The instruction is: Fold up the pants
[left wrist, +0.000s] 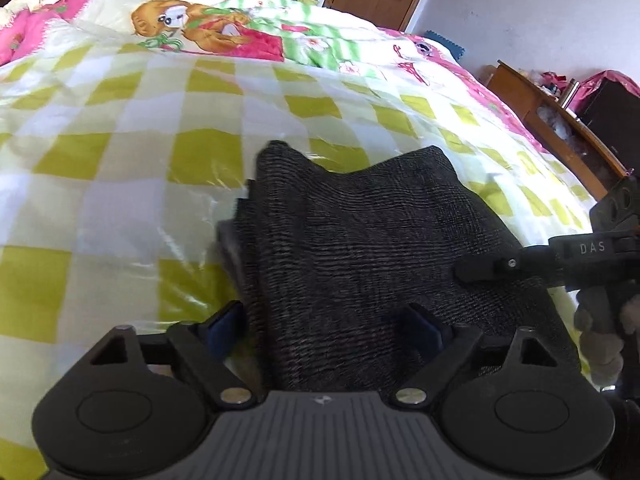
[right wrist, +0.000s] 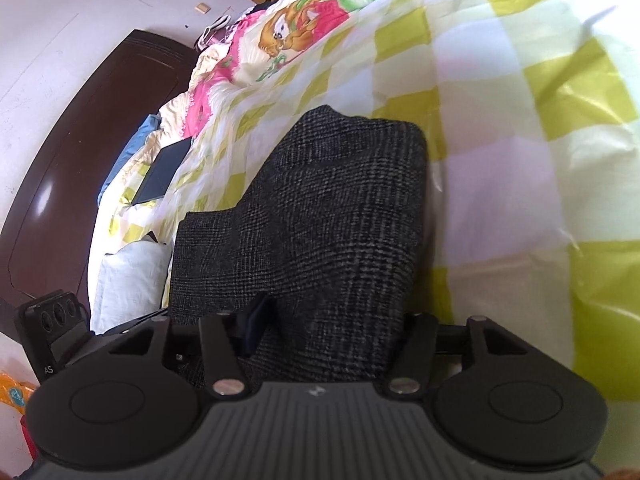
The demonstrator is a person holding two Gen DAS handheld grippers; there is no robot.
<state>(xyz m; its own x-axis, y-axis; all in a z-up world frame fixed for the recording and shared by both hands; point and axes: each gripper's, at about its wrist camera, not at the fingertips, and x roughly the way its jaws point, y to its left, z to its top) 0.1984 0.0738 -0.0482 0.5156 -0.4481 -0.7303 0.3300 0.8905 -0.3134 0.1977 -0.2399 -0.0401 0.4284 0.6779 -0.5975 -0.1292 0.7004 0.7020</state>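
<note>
Pants (left wrist: pixel 360 240) are sitting folded into a dark grey checked bundle on the bed, on top of the quilt (left wrist: pixel 120 160) with the yellow-green and white squares. From my left camera the bundle fills the middle, with stacked folded edges showing along its 9 o'clock side.

My left gripper (left wrist: pixel 326 326) has its jaws spread wide, released; the near end of the bundle lies between the two blue pads, but the pads aren't pressing on it as far as I can see. The right gripper (left wrist: pixel 480 270) pokes in from 3 o'clock in that view, its finger lying over the bundle's right edge.

From the right camera the pants run from the gripper up toward 12 o'clock, and the fabric also covers the right gripper's (right wrist: pixel 332 320) right-hand pad, so only the left pad shows. Honestly can't tell whether those jaws are pinching the cloth or just resting around it.

At 9 o'clock in that view there's a dark wooden headboard (right wrist: pixel 80 160), a white pillow (right wrist: pixel 128 280), and a dark flat tablet (right wrist: pixel 164 176) lying on the quilt.
</note>
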